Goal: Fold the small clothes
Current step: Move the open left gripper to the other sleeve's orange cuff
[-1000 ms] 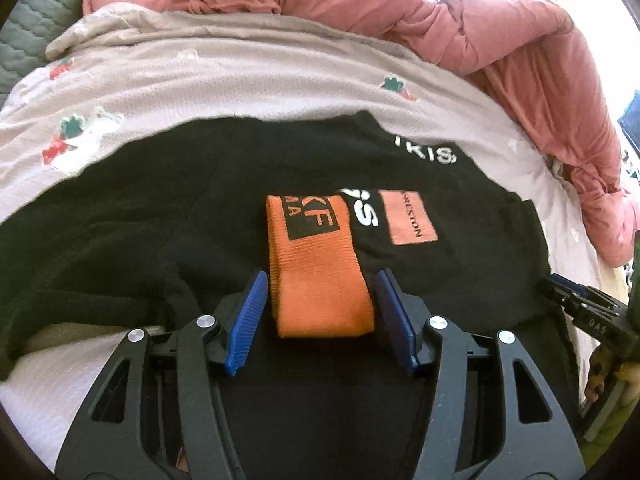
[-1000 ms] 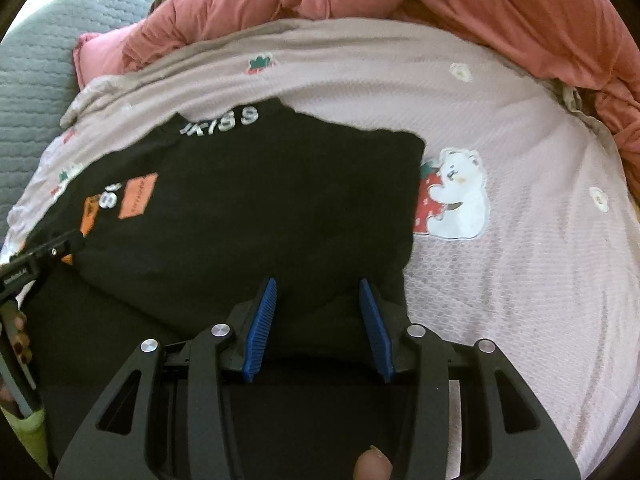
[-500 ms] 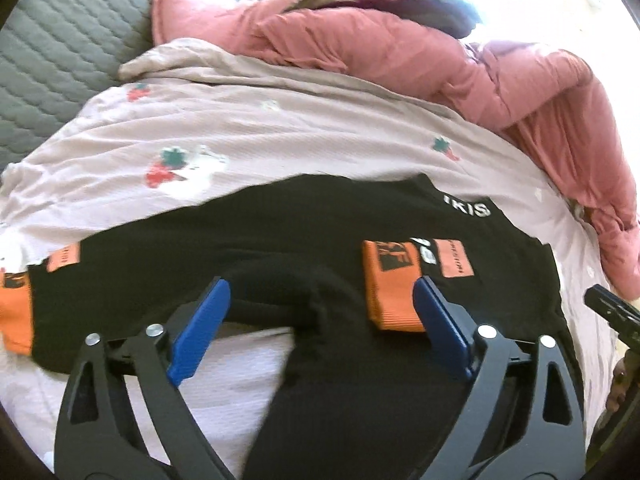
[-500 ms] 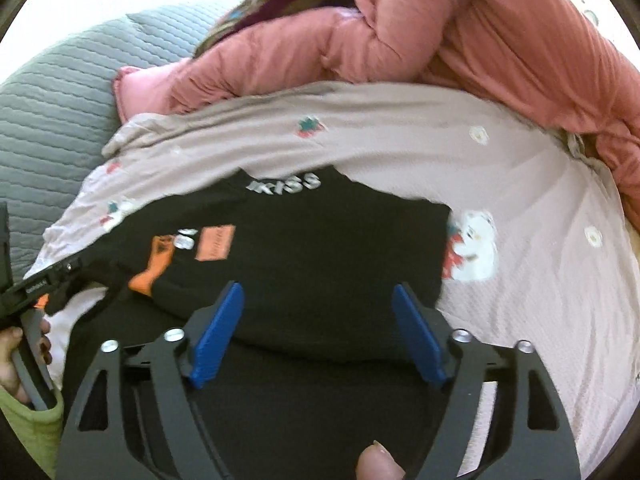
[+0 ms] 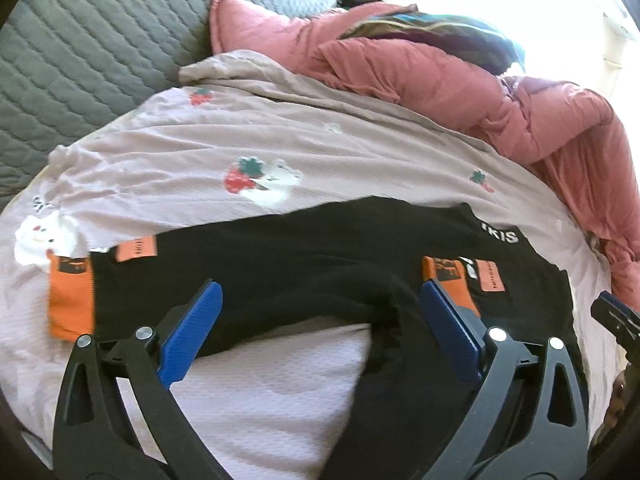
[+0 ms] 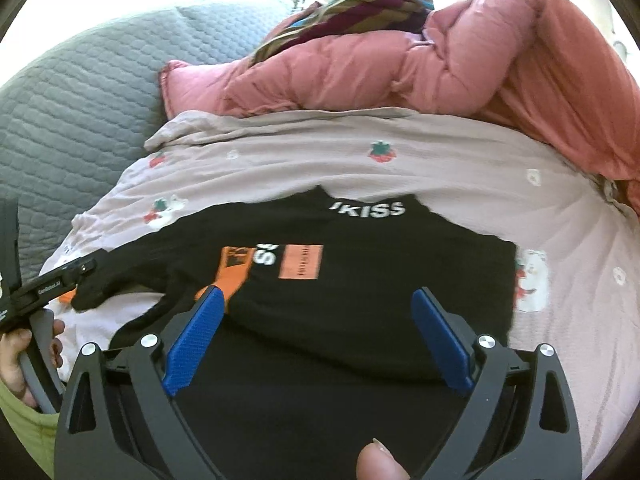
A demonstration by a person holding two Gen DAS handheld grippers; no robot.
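A matt black knit sweatshirt [image 5: 304,264] with ribbed orange cuffs [image 5: 72,304] is seen on a thin, crinkled pinkish cotton sheet [image 5: 320,148]. At twelve o'clock a puffy pink quilt [image 6: 460,68] of smooth cloth is seen; at ten o'clock, a stitched grey quilted cover [image 6: 72,120]. Ridged blue pads [image 6: 196,340] are carried on matt black plastic.

My left camera sits on the left tongs [image 5: 320,336] and looks forward and down at the bed [image 5: 320,152], from close up. My right camera sits on the right tongs [image 6: 316,336] and looks down the same way, from a spot more to the right. Both see the black top [image 5: 320,256], the pink quilt [image 5: 440,80] and the grey padded headboard [image 5: 100,40].
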